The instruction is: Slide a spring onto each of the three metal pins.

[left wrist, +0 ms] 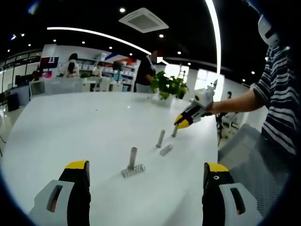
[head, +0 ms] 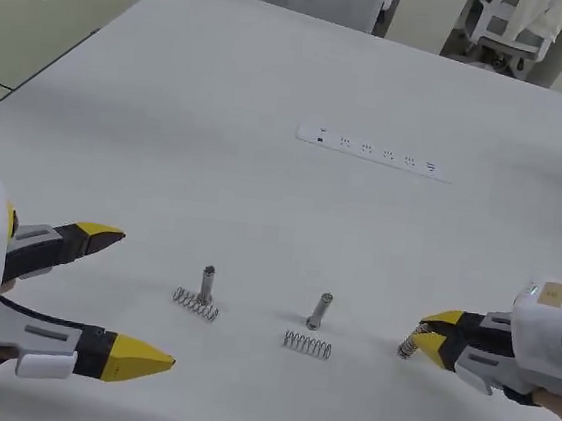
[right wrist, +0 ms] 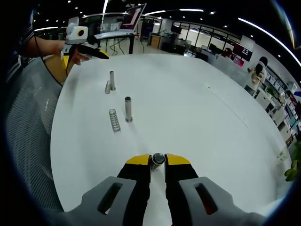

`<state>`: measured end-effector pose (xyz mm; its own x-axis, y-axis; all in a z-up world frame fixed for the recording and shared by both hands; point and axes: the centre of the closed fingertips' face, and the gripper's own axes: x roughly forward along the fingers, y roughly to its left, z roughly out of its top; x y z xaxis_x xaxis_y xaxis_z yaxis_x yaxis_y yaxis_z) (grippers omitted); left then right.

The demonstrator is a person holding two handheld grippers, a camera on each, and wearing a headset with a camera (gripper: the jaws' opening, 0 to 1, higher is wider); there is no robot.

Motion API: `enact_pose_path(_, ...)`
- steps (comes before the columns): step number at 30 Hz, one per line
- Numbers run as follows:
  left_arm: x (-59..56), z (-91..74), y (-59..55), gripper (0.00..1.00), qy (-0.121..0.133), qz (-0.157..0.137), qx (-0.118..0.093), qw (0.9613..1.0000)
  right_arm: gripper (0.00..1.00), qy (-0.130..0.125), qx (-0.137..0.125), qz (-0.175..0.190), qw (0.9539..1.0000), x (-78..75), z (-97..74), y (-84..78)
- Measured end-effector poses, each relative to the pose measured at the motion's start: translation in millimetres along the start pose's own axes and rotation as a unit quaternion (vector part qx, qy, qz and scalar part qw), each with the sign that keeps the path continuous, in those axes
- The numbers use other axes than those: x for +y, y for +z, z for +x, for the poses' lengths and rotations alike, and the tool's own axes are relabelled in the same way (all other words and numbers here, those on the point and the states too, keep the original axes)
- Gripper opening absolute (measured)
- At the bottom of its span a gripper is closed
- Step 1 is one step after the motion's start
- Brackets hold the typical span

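Held left gripper (head: 147, 300) wide apart, left of the middle pin (head: 320, 310). Had right gripper (head: 422, 337) clamped on the third pin (head: 408, 343), right of that middle pin.

L tongs (left wrist: 146, 165) agape; pin (left wrist: 133, 157), spring (left wrist: 133, 170) ahead

We count three pins (head: 207, 281) (head: 322, 308) (right wrist: 157, 159), all on our side of the strip (head: 373, 152). Springs (head: 196, 304) (head: 307, 345) (head: 409, 343): three, two lying loose, one round a pin. Strips: one. Grippers: two, left gripper (head: 146, 300) and right gripper (head: 425, 334).
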<state>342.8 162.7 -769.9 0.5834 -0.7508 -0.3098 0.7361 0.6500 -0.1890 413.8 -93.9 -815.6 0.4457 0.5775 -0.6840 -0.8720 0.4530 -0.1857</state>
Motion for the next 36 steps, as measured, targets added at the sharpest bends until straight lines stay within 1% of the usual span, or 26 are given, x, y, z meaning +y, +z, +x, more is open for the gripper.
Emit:
enact_pose_path(4, -0.3, 0.3, -0.2, 0.98, 0.0, 0.0, 0.0, 1.0, 0.09, 0.002, 0.001, 0.0, 1.0, 1.0, -0.7, 0.2)
enact_pose_path(8, -0.8, 0.8, 0.7, 0.98, -0.001, 0.0, -0.001, 1.0, 0.11, 0.004, -0.006, 0.0, 1.0, 2.5, -2.5, 5.8)
enact_pose_path(10, -0.5, 1.0, 0.6, 0.98, -0.002, 0.0, 0.0, 1.0, 0.1, 0.001, -0.007, -0.006, 1.0, 1.8, -2.8, 7.2)
enact_pose_path(14, 0.5, 1.1, 1.6, 0.98, -0.002, 0.001, -0.001, 1.0, 0.1, 0.001, -0.01, -0.004, 0.9999, 0.1, -3.5, 8.7)
enact_pose_path(23, 0.7, 1.5, 1.9, 0.98, -0.002, 0.001, 0.0, 1.0, 0.09, 0.002, -0.019, 0.003, 0.9998, 2.5, -11.7, 14.0)
enact_pose_path(30, 0.3, 2.5, 2.6, 0.98, -0.003, 0.001, 0.0, 1.0, 0.09, 0.004, -0.032, 0.006, 0.9995, 8.4, -20.3, 22.8)
enact_pose_path(36, 0.1, 2.7, 3.1, 0.98, -0.004, 0.002, 0.0, 1.0, 0.09, 0.012, -0.04, 0.001, 0.9991, 16.1, -21.4, 30.1)
